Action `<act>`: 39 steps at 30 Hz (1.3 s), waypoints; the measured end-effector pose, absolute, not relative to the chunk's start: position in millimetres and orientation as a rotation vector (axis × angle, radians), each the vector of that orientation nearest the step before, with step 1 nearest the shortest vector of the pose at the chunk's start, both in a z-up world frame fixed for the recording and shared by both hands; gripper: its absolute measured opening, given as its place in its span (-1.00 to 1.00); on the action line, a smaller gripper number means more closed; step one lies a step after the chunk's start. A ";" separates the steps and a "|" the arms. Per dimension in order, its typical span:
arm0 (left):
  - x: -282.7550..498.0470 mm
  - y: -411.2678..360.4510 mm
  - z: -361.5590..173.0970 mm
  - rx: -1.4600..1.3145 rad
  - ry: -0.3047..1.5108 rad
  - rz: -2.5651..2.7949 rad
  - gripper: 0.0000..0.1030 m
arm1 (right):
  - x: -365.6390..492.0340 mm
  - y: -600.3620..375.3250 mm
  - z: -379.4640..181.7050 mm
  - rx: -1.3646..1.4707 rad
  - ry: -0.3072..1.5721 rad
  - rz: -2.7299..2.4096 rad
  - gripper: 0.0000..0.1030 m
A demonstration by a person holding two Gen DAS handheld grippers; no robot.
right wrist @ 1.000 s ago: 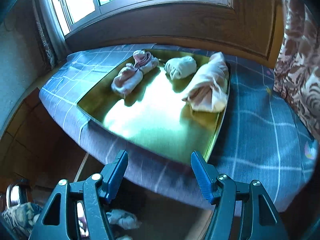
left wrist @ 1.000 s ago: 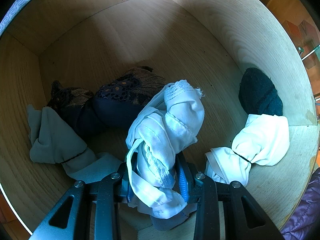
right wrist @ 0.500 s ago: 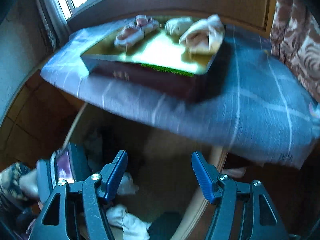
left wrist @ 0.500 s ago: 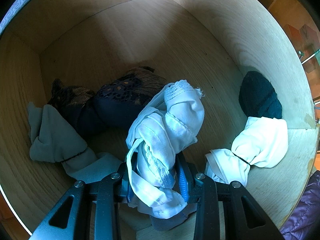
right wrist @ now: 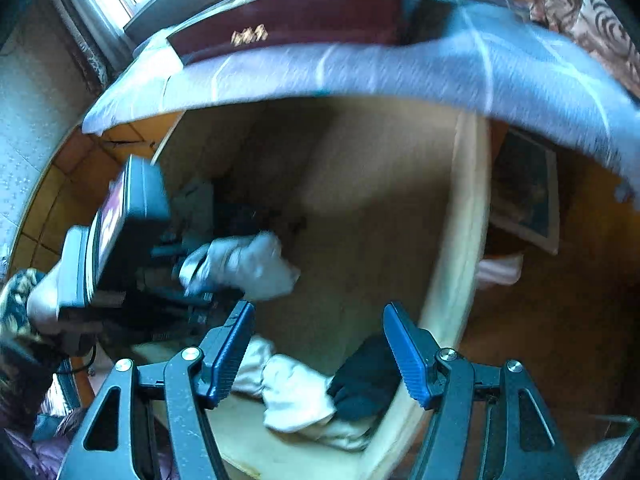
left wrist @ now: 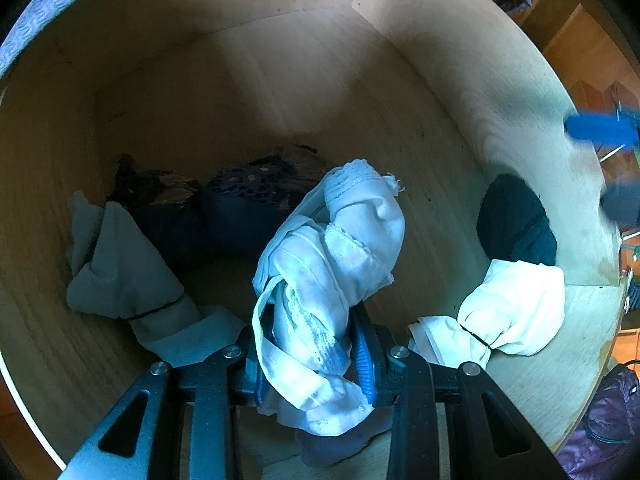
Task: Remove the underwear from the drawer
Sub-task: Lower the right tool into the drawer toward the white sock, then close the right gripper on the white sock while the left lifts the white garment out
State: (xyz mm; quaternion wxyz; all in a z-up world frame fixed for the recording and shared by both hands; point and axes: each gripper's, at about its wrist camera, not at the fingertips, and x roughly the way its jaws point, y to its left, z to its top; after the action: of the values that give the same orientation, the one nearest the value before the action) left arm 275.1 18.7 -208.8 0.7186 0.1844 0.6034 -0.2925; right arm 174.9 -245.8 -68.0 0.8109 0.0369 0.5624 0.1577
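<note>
The drawer (left wrist: 280, 92) is pale bare wood with a smooth grained floor and straight walls, bent round by the lens. The left gripper (left wrist: 310, 356) has black metal arms and ribbed blue pads, and its jaws pinch a white bundle of underwear (left wrist: 332, 256), soft crumpled cotton with a lace-edged band at its top. The bundle rises from between the pads toward 12 o'clock, and a loose strap hangs at its 7 o'clock side. Around it on the drawer floor lie a grey tied roll (left wrist: 120, 280) at 9 o'clock, a dark lacy piece (left wrist: 248, 204) at 11 o'clock, a black knitted ball (left wrist: 516, 224) at 2 o'clock, and a white tied roll (left wrist: 516, 312) at 3 o'clock. The right gripper (right wrist: 318, 354) hangs over the drawer's near corner with its jaws spread and empty; that black ball and white roll show through the gap between them.
</note>
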 end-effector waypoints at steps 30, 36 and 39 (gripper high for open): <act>267.2 97.1 -158.0 0.086 1.205 -0.715 -0.37 | 145.2 -192.0 -125.8 -0.133 1.407 0.499 0.18; 265.1 113.8 -141.0 0.042 1.170 -0.723 -0.37 | 151.3 -184.9 -142.4 -0.161 1.502 0.569 -0.04; 268.3 120.4 -136.6 0.027 1.160 -0.720 -0.37 | 157.8 -179.7 -147.9 -0.190 1.536 0.603 -0.06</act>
State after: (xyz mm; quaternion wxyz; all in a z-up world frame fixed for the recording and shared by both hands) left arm 268.3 120.4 -136.6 0.7757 0.0125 0.5362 -0.3328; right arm 157.8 -179.7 -147.9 0.6743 -0.0842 0.6829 0.2681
